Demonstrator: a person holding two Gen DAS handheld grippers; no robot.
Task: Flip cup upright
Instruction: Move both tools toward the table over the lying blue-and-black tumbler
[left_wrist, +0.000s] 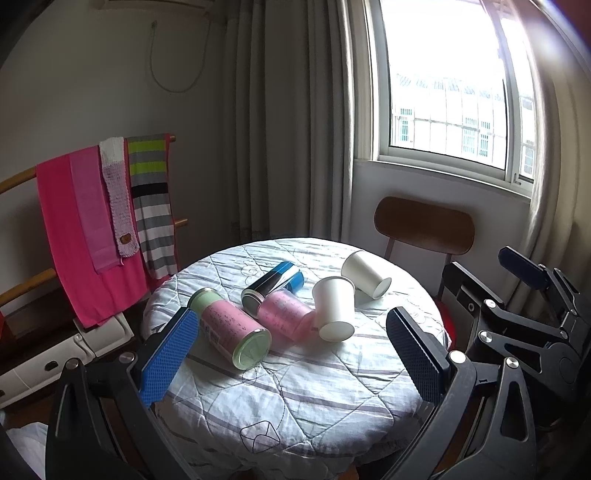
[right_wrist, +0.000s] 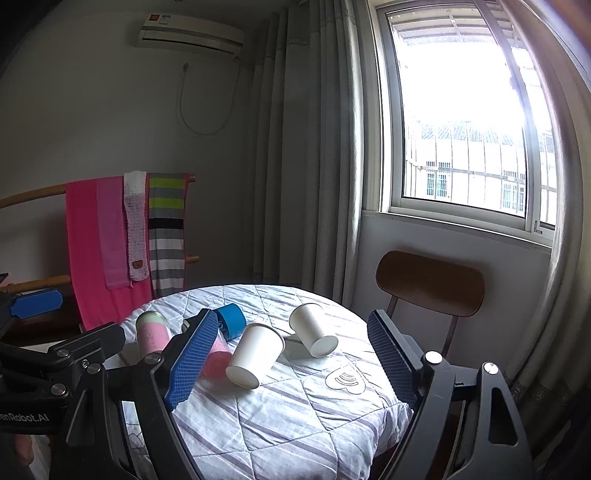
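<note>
Nothing is flipped yet: both white cups (right_wrist: 255, 354) (right_wrist: 312, 328) lie tipped at centre frame, and my left tongs (left_wrist: 295, 354) and right tongs (right_wrist: 291, 365) gape wide, empty.

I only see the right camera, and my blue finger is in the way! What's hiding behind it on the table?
Observer: A pink see-through cup, lying on its side next to the near white cup.
Operator: And the blue thing, is it blue all over?
Observer: No. That can has black on its side too, and it lies tipped over.
Operator: Is the other grabber holding anything?
Observer: No. The left gripper is wide open and empty, above the table.
</note>
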